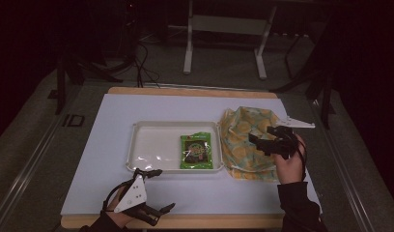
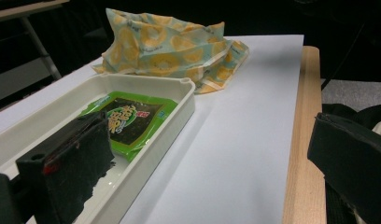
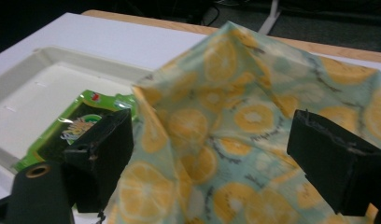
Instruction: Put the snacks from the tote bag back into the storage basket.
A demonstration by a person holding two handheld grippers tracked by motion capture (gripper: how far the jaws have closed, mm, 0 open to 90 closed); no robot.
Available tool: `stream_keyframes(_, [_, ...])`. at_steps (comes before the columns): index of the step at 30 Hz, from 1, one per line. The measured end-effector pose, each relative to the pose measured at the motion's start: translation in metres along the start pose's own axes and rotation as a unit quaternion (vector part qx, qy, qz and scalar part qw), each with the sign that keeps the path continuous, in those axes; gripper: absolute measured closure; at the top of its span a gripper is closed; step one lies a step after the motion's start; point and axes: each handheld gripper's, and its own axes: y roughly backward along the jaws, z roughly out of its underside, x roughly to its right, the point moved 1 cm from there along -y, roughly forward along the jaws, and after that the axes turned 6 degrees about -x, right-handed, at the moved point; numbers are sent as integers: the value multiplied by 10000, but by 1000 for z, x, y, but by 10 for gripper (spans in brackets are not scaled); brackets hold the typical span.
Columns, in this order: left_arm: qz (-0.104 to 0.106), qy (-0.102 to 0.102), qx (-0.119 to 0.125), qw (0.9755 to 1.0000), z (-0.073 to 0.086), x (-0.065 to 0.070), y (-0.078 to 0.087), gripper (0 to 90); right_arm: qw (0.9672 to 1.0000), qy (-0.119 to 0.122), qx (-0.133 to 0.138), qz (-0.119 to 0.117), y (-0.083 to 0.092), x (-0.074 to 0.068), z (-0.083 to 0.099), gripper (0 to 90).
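With my right tongs [image 1: 262,136] spread above the lemon-print bag [image 1: 243,140], I should pinch one fold cleanly, keeping my spread left tongs [image 1: 159,191] clear.

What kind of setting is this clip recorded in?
Probably a lab or recording workspace rather than a home: a wooden table under a white sheet, metal table legs and loose cables on a dark carpeted floor behind. Laid out are a white plastic tray and a lemon-print cloth bag.
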Motion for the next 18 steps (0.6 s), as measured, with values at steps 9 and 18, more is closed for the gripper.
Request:
stream_keyframes(9, [6,-5,1,10000,0,0,0,5,9996,-104,112,236,10,13,20,142])
stream_keyframes(18, [9,-12,-6,10000,0,1,0,5,9984,-154,274,462,21,20,37,143])
